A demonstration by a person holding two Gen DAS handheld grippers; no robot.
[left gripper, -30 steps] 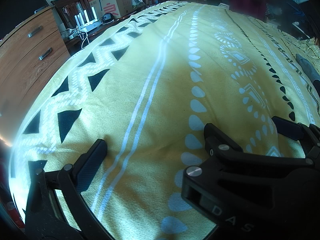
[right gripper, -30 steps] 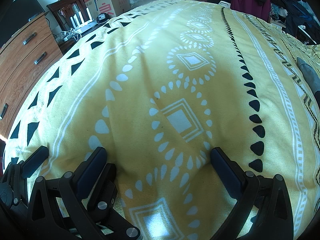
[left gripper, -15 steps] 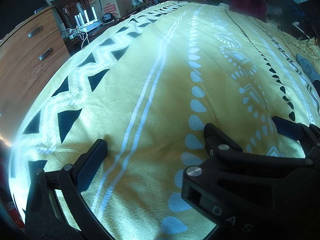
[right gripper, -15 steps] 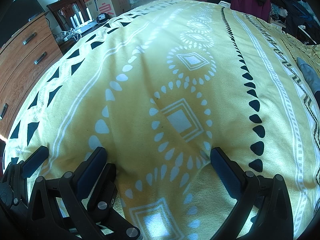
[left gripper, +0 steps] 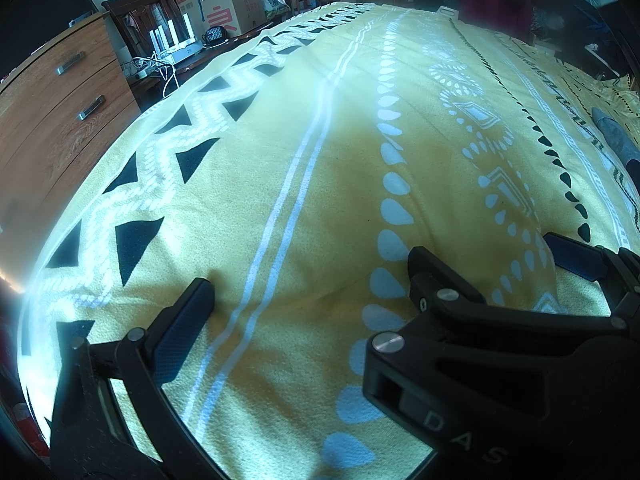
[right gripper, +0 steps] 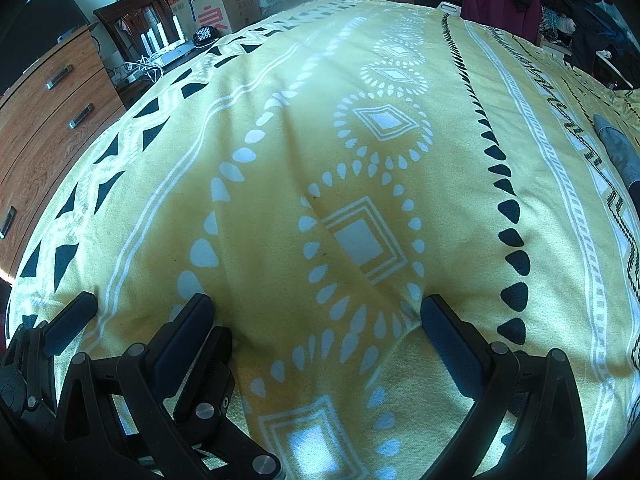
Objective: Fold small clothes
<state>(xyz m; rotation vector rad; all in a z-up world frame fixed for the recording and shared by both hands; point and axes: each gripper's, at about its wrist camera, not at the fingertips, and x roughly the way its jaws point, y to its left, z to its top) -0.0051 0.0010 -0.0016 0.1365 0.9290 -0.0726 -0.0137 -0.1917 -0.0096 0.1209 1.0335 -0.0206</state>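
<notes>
- Grey garment (right gripper: pixel 618 152): lies at the far right edge of the bed, on the yellow patterned blanket (right gripper: pixel 280 160), well apart from both tongs; only partly in view.
- Right tongs (right gripper: pixel 312 320): spread wide, holding nothing, tips resting low on the blanket.
- Left tongs (left gripper: pixel 308 284): likewise wide and unladen, just beside the right tongs.
- Wooden dresser (left gripper: pixel 52 120): stands left of the bed; cardboard boxes (left gripper: pixel 228 12) beyond.

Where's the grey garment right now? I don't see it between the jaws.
The grey garment lies at the far right edge of both wrist views, on the yellow patterned blanket, beyond the zigzag border and well clear of both open grippers.
</notes>
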